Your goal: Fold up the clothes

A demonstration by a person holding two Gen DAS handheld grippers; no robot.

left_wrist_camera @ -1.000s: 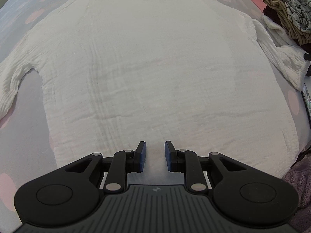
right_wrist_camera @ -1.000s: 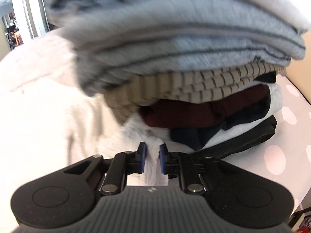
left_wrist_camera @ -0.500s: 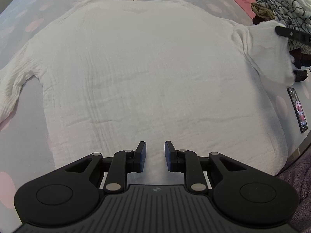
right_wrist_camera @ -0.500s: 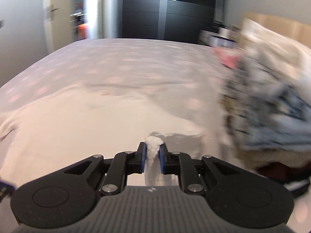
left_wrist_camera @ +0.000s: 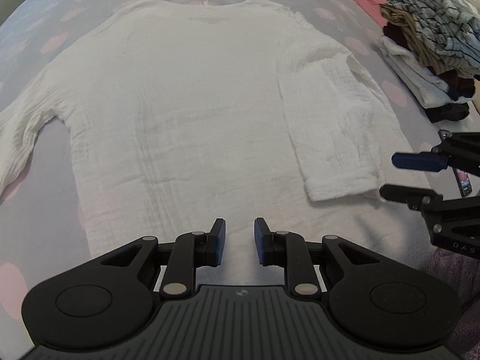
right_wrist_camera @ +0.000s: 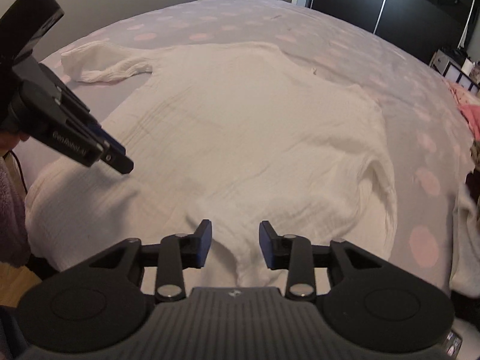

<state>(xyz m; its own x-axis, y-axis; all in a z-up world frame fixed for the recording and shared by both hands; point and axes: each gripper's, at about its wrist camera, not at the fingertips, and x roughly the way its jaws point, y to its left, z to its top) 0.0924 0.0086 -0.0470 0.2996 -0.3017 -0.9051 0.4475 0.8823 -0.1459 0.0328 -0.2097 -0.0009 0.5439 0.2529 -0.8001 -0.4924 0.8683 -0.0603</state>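
A white crinkled long-sleeved shirt [left_wrist_camera: 186, 105] lies flat on the bed, neck at the far side. Its right sleeve [left_wrist_camera: 333, 138] is folded inward over the body, while the left sleeve [left_wrist_camera: 15, 150] still stretches out to the side. My left gripper [left_wrist_camera: 239, 240] hovers over the hem, open by a narrow gap with nothing in it. My right gripper [right_wrist_camera: 235, 240] is over the folded sleeve's cuff [right_wrist_camera: 249, 258]; its jaws are opening and the pads stand clear of the cloth between them. It also shows at the right edge, as the right gripper [left_wrist_camera: 390, 175].
A pile of folded clothes [left_wrist_camera: 429, 45] stands on the bed right of the shirt, with a phone [left_wrist_camera: 463, 180] nearer the edge. A purple fleece [left_wrist_camera: 450, 276] hangs at the near right corner. The dotted sheet [right_wrist_camera: 300, 30] stretches beyond the shirt; dark wardrobes [right_wrist_camera: 390, 0] stand behind.
The right gripper swung the right sleeve away from the clothes pile and laid it over the shirt's body, then its jaws parted and let the cuff go. The left gripper rose slightly.
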